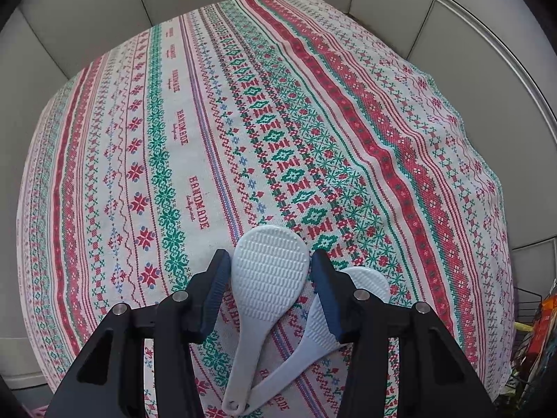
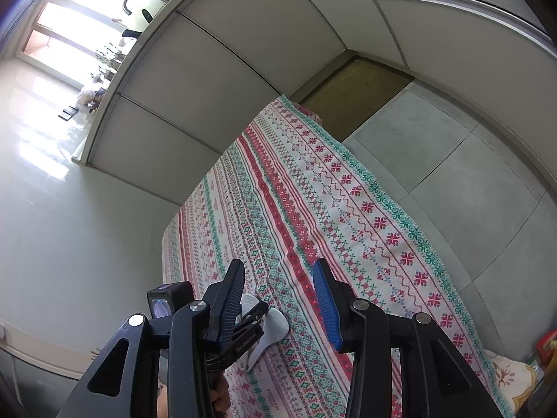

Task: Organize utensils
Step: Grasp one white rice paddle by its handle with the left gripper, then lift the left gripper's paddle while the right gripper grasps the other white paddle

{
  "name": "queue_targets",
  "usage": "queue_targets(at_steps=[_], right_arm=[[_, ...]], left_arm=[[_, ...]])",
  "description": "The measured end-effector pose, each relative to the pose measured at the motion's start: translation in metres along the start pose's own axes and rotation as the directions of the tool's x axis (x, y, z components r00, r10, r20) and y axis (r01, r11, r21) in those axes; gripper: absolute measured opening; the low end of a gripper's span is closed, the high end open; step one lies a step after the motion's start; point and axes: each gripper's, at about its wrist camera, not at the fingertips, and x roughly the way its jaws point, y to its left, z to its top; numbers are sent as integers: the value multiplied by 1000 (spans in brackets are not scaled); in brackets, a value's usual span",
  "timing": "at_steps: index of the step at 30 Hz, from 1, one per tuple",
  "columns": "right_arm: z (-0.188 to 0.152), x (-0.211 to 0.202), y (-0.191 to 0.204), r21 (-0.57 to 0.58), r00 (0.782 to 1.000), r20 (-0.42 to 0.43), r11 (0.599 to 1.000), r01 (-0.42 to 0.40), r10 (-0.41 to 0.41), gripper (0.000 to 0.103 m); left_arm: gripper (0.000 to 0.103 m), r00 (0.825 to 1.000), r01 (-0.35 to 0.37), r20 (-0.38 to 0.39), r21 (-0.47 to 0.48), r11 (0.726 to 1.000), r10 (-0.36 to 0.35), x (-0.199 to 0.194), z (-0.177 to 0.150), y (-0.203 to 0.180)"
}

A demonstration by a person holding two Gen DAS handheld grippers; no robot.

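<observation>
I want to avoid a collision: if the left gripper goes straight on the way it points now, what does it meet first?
Probably the upper white rice paddle: its head lies between the open jaws of the left gripper, on the patterned tablecloth. Depth is unclear.

A patterned cloth [image 1: 243,122] covers the table (red, green and white bands, with "HANDMADE" printed along one band). Grey floor tiles [image 2: 452,160] surround it. White cabinet panels [image 2: 216,80] stand behind the table. A bright window [image 2: 69,10] is visible at far left. A wire rack [image 1: 525,310] stands beside the table edge.
</observation>
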Motion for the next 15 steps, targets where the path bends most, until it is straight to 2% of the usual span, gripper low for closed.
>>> queue_targets(at_steps=[6,9,15], right_arm=[[-1,2,0,-2,1000,-8,1000,7,-7,42],[-1,3,1,-14,1000,-11,1000,14,-15,42],[-2,15,-6,-5,998,-56,1000,17,-18,42]], left_arm=[[49,1000,-5,11,-1,1000,5,-1,-3,1],[48,999,-40,19,-21,999,40,-6,-3,4],[48,988,-17,154,-45,999,24,-54,-10,-1]])
